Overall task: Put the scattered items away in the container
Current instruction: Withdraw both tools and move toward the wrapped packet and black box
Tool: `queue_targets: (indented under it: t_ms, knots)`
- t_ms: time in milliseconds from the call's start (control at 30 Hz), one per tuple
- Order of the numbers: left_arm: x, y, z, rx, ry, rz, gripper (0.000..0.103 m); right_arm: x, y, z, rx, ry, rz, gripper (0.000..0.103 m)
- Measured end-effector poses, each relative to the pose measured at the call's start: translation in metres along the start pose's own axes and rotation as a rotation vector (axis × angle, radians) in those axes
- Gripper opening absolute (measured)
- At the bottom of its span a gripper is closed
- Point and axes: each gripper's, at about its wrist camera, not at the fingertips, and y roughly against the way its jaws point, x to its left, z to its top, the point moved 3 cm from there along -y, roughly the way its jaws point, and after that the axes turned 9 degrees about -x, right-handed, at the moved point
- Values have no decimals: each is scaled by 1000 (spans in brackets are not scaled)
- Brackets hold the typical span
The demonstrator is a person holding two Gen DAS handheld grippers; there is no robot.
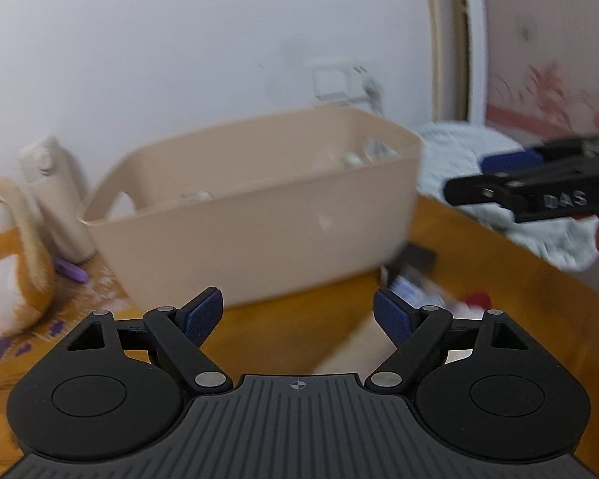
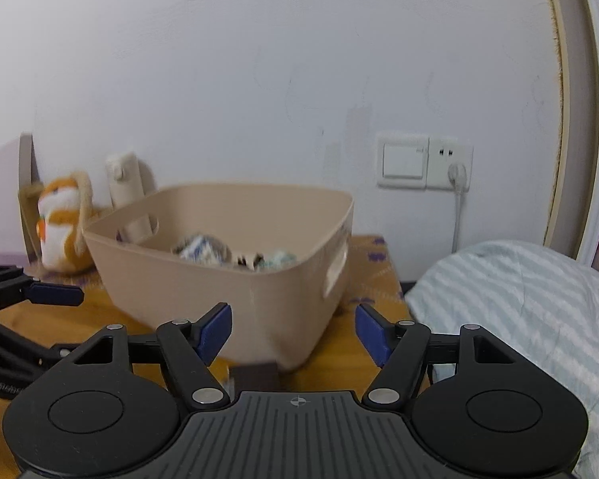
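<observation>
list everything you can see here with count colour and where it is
beige plastic tub: 1, beige, on the table by the wall, side handle cut-outs
crumpled packets inside the tub: several, white, blue and greenish, on its floor
orange and white plush toy: 1, left of the tub
cream bottle-shaped container: 1, behind the tub's left corner, at the wall
loose small items: a few, blurred, white, red and dark, on the table right of the tub
wooden table: 1, orange-brown
striped blanket: 1, pale blue-grey, right of the table
wall switch and socket: 1 panel, white, a plug in it
left gripper: 1, black, blue pads, jaws open, empty
right gripper: 1, black, blue pads, jaws open, empty
</observation>
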Motion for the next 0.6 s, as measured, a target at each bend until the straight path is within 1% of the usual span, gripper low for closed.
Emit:
queue_targets:
  t_ms: [133,267,433,600]
  knots:
    - [-15,-5,-10,23,-71,-32,84,2,-5,-17,42,17,4,71]
    - [-24,-13,-17,44,-118,-33,84,2,-13,-27,77,5,11,72]
    - [-26,-27,-26,81,-132,-43,84,5,-22,-33,105,16,23,73]
    - [-24,-34,-30,88,-120,-59,84,9,-31,-36,123,38,29,74]
